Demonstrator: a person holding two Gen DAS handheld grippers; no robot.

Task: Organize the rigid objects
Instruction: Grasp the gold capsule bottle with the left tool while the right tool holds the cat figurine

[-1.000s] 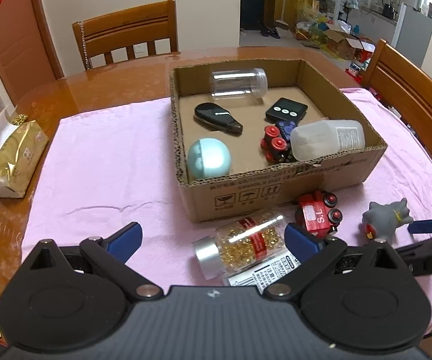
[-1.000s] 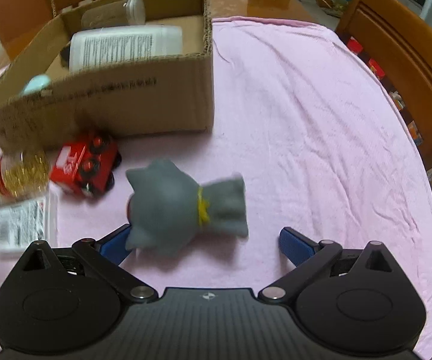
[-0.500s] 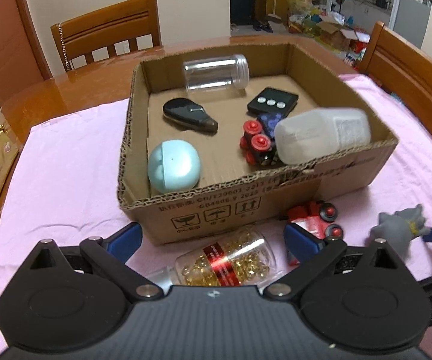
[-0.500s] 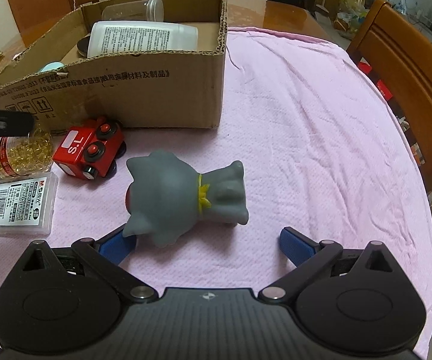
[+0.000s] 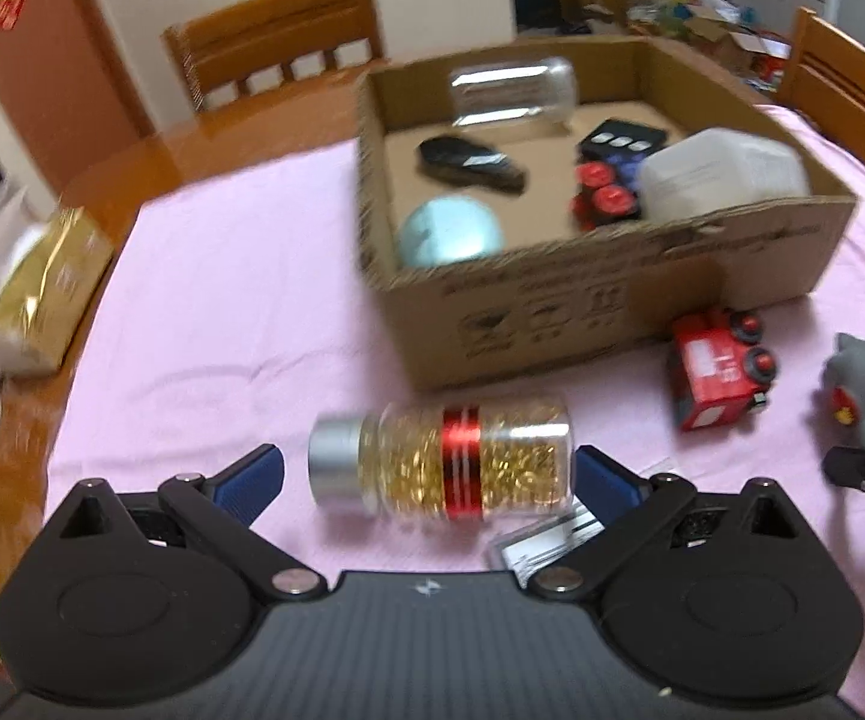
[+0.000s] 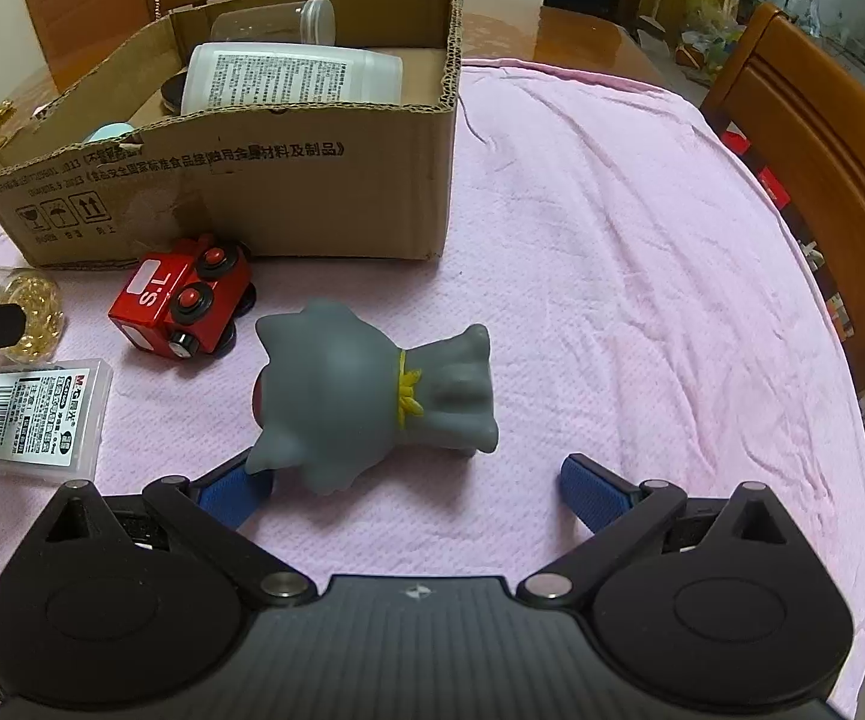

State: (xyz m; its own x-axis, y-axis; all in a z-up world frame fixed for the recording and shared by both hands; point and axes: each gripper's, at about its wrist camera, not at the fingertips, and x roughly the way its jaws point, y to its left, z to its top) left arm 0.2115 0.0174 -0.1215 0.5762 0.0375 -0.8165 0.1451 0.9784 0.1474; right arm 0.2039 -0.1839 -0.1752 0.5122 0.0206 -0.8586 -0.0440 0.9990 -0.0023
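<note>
A pink towel-like cloth [image 6: 612,252] covers a wooden dining table, with wooden chairs around it and an open brown cardboard box [image 5: 552,324] toward the middle, already holding several things. Still out on the cloth, in front of the box, lie a clear plastic bottle of golden capsules with a silver cap and red band [image 5: 444,462], a red toy train car with black wheels [image 6: 183,297], a small clear plastic case with a printed label [image 6: 42,414] and a grey rubbery cat-like figurine with a yellow collar [image 6: 366,396].

The bottle looks light, hard and smooth; lying on its side it could roll, so a grip across the middle of the body seems safest. The figurine probably gives a little; its rounded head or narrower neck offers the better hold.

The left gripper [image 5: 426,474] is spread wide, empty, its blue fingertips at either end of the bottle, whether touching is unclear. The right gripper [image 6: 414,480] is equally wide and empty, its left pad just under the figurine's head.
</note>
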